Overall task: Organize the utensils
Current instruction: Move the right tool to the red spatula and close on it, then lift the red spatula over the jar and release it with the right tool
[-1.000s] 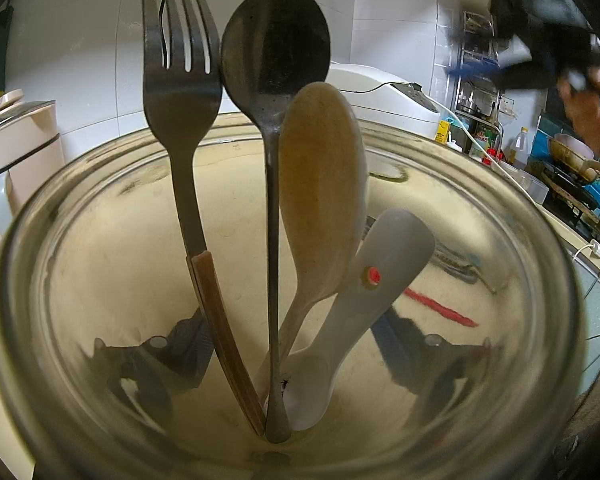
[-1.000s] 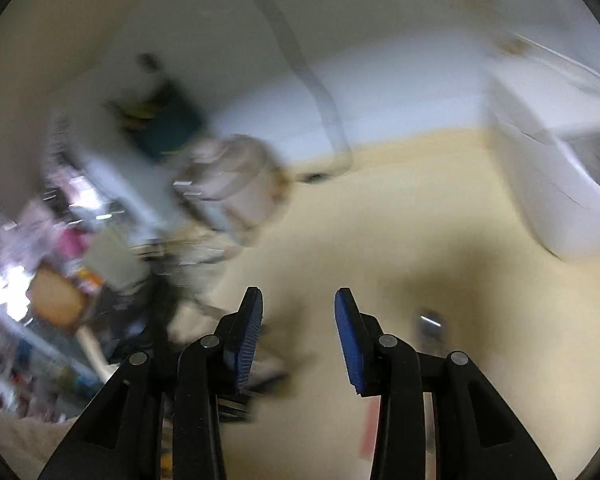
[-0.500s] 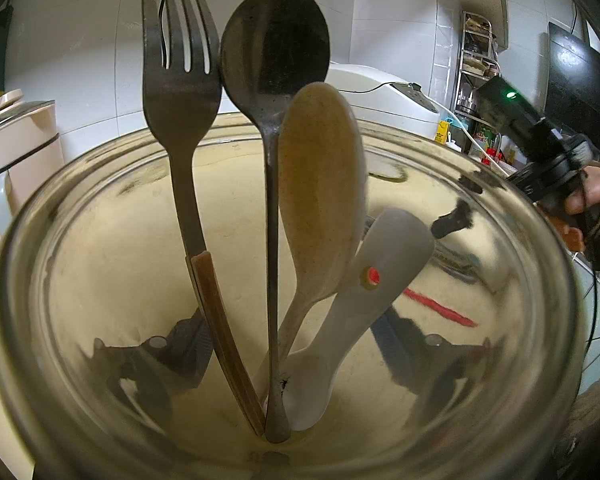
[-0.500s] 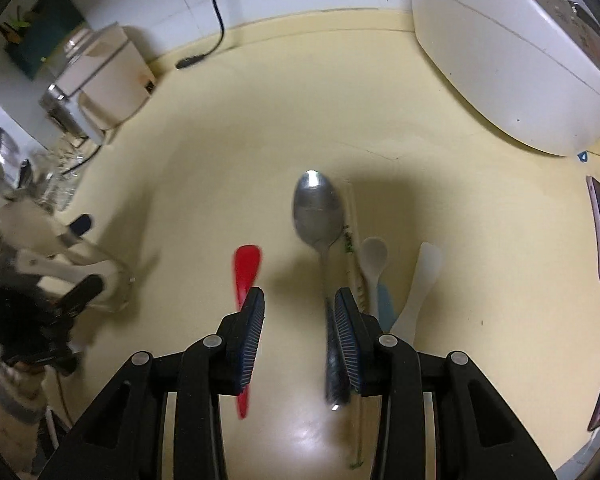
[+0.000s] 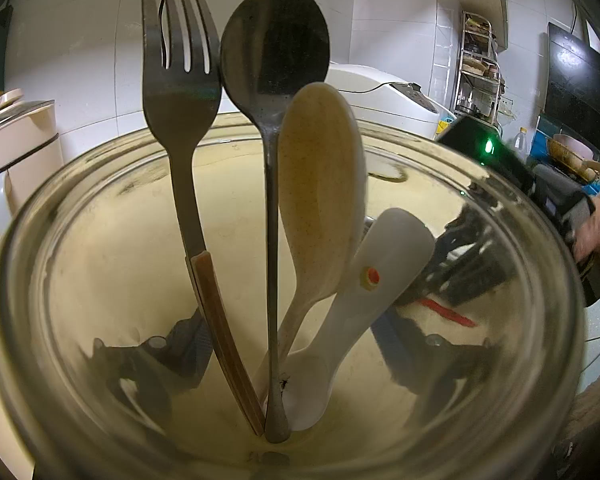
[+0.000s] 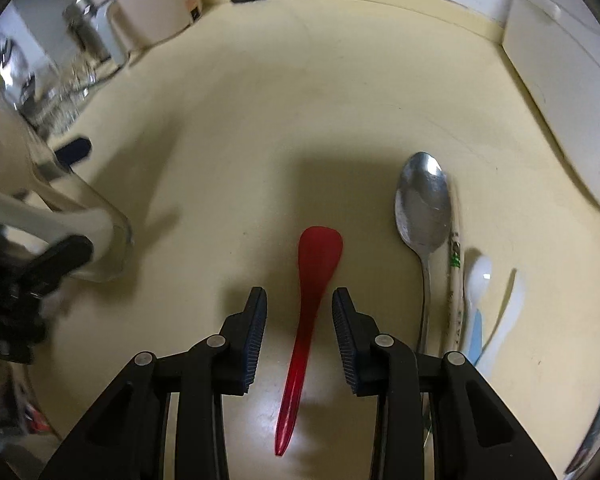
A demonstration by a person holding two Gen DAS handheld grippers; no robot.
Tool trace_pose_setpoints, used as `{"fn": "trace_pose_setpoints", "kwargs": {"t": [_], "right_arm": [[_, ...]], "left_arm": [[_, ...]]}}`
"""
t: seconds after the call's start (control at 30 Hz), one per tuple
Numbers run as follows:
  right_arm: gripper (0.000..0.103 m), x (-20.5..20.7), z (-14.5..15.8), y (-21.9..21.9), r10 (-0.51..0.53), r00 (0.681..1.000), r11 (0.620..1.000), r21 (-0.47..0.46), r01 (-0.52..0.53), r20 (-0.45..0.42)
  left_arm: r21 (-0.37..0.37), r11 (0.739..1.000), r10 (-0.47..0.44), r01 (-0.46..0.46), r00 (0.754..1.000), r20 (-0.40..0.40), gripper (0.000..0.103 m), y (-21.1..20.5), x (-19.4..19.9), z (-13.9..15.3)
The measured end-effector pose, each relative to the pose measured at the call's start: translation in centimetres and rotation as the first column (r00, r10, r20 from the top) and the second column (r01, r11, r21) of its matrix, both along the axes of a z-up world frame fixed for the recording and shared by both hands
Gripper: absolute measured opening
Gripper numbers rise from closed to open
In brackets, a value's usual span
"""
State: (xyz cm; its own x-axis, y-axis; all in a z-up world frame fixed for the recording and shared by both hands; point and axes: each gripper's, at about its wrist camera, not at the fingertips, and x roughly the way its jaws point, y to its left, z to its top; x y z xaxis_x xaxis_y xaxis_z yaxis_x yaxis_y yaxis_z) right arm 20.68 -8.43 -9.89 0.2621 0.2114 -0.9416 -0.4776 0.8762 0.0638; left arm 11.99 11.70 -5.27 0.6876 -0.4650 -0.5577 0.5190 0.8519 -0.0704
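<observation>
**Red spoon between parted fingers**

The glass jar [image 5: 60,240], clamped by the left gripper [image 5: 300,360], held a wood-handled fork [image 5: 176,92], a dark metal spoon [image 5: 275,40], a beige rice paddle [image 5: 320,184] and a white scoop [image 5: 384,264], all leaning upright. On the cream worktop [image 6: 280,120] the slim, glossy red spoon [image 6: 314,280] lay between the open fingers of the right gripper [image 6: 299,336], untouched. Right of it lay a steel spoon [image 6: 422,204], chopsticks [image 6: 455,264] and two white spoons [image 6: 478,276].
</observation>
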Motion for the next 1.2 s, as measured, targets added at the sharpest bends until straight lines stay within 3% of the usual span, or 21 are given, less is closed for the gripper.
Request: {"fn": "trace_pose_setpoints", "kwargs": {"t": [0.13, 0.4, 0.6, 0.8, 1.0, 1.2], "right_arm": [[0.012, -0.2, 0.0, -0.2, 0.001, 1.000, 1.000, -0.014, -0.001, 0.013], [0.011, -1.7, 1.2, -2.8, -0.062, 0.998, 0.989, 0.134, 0.060, 0.013], [0.012, -2.7, 6.3, -4.7, -0.096, 0.991, 0.961, 0.267, 0.068, 0.093], [0.011, -4.0, 12.8, -4.2, -0.090, 0.976, 0.923, 0.385, 0.006, 0.200], [0.011, -4.7, 18.4, -1.0, -0.030, 0.958, 0.858, 0.500, -0.122, 0.286], [0.012, -4.9, 20.4, 3.5, 0.050, 0.926, 0.830, 0.500, -0.247, 0.375]], "left_arm": [[0.000, 1.000, 0.000, 0.000, 1.000, -0.001, 0.082, 0.0, 0.1, 0.1], [-0.001, 1.000, 0.000, 0.000, 1.000, -0.001, 0.082, 0.0, 0.0, 0.0], [-0.001, 1.000, 0.000, 0.000, 1.000, -0.001, 0.082, 0.0, 0.1, 0.1], [-0.001, 1.000, 0.000, 0.000, 1.000, 0.000, 0.082, 0.1, 0.1, 0.1], [-0.001, 1.000, 0.000, 0.000, 1.000, -0.001, 0.082, 0.1, 0.1, 0.1], [-0.001, 1.000, 0.000, 0.000, 1.000, -0.001, 0.082, 0.1, 0.1, 0.1]]}}
